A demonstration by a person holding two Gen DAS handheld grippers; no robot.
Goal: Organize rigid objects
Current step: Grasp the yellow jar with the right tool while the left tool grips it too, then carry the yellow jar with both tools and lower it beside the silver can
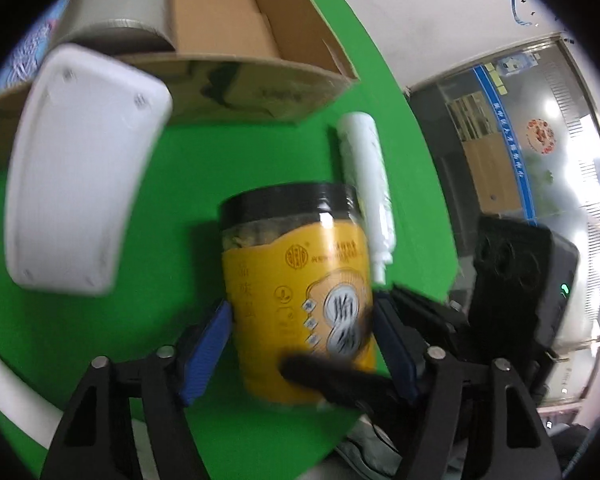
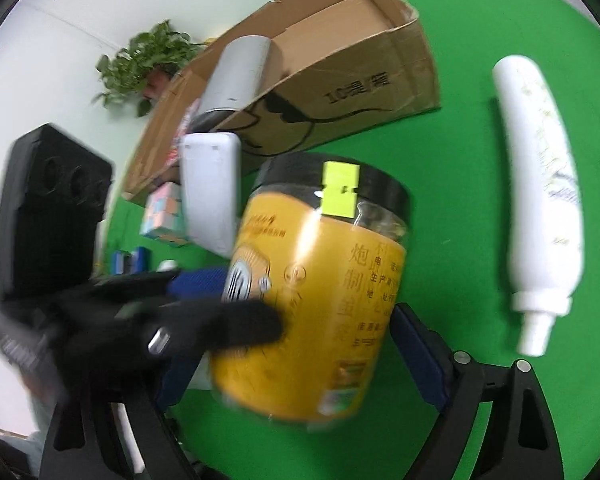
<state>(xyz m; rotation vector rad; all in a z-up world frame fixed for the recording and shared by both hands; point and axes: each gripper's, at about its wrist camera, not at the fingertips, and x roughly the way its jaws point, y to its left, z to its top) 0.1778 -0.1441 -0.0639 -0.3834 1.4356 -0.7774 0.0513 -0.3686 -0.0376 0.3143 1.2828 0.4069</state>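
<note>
The yellow-labelled jar [image 1: 300, 304] with a black screw lid sits between the blue ribbed pads of the left tool [image 1: 300, 344], which flank its lower body, the right pad looking to touch, the left a sliver off (blur makes contact hard to call). The right tool [image 2: 300, 344] is spread around the same jar [image 2: 320, 300] from the other side, one pad beside its label; whether it presses I cannot tell. The jar is clear plastic with a glossy label. On the green tabletop [image 1: 160, 320] a smooth white bottle [image 1: 366, 184] lies just beside it, near an open corrugated cardboard box [image 1: 236, 88].
</note>
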